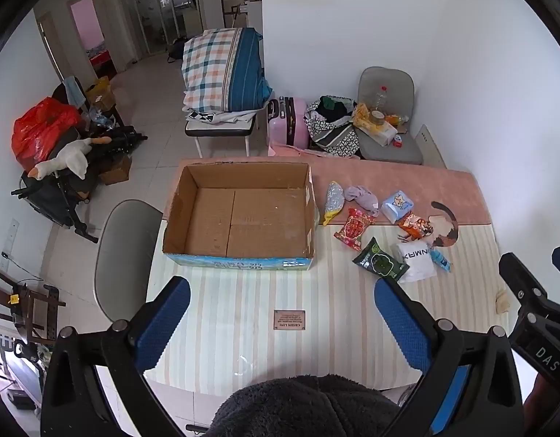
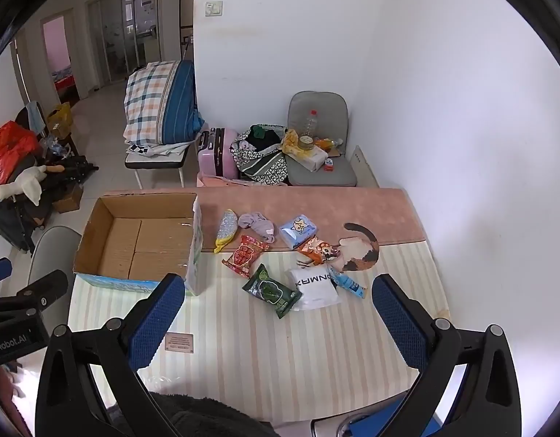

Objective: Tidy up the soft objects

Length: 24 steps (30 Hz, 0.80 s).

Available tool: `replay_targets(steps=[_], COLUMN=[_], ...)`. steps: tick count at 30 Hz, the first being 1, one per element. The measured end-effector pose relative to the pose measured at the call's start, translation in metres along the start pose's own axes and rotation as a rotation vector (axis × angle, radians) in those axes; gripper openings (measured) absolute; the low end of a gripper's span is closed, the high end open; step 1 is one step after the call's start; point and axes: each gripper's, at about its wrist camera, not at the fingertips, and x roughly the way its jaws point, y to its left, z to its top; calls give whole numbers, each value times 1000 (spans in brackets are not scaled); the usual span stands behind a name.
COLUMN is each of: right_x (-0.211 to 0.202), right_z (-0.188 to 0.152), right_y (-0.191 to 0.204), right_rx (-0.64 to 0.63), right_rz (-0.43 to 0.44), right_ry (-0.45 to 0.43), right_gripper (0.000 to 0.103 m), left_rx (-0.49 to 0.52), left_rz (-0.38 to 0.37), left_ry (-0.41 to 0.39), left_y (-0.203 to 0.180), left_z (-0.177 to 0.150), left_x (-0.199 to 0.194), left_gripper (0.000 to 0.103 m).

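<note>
From here I can't read the small label [image 1: 289,319] on the worktop [image 1: 243,309]; its print is too tiny. A dark fleece [image 1: 301,404] hides the worktop's near edge. The box [image 2: 134,247] wall hides its own right inner corner in the right view.

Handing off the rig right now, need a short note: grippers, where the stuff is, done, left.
Left hand-held gripper: open, holding nothing, above the striped mat.
Right hand-held gripper: open, holding nothing, above the same mat.
Cardboard box: on the table's left half, nothing in it.
Soft items all lie on the table right of the box: silver-yellow pouch, purple cloth, blue tissue pack, red packet, orange packet, green packet, white pouch, small blue packet.
Done: nothing packed.
Left: probably all eight items into the box.
</note>
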Motion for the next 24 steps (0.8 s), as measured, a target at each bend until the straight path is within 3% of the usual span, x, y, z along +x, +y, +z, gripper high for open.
replay_targets(steps=[4,6,8,24], right_x=[8,8,0,-20], right_z=[0,-1,4,4], right_y=[0,-2,0,-3], right_rx=[-1,5,-1,19], right_rz=[8,5,4,-13], right_ry=[-9,-16,-25,-66], right_gripper=[103,103,103,103], left_rx=[5,18,15,29], left_rz=[-13,-11,-12,-33], left_ry=[2,-44,-23,-72], left_y=[-1,-4,-5,2], left_z=[0,-9,1,4], left_x=[1,-8,-10,-17], left_gripper=[103,103,103,103])
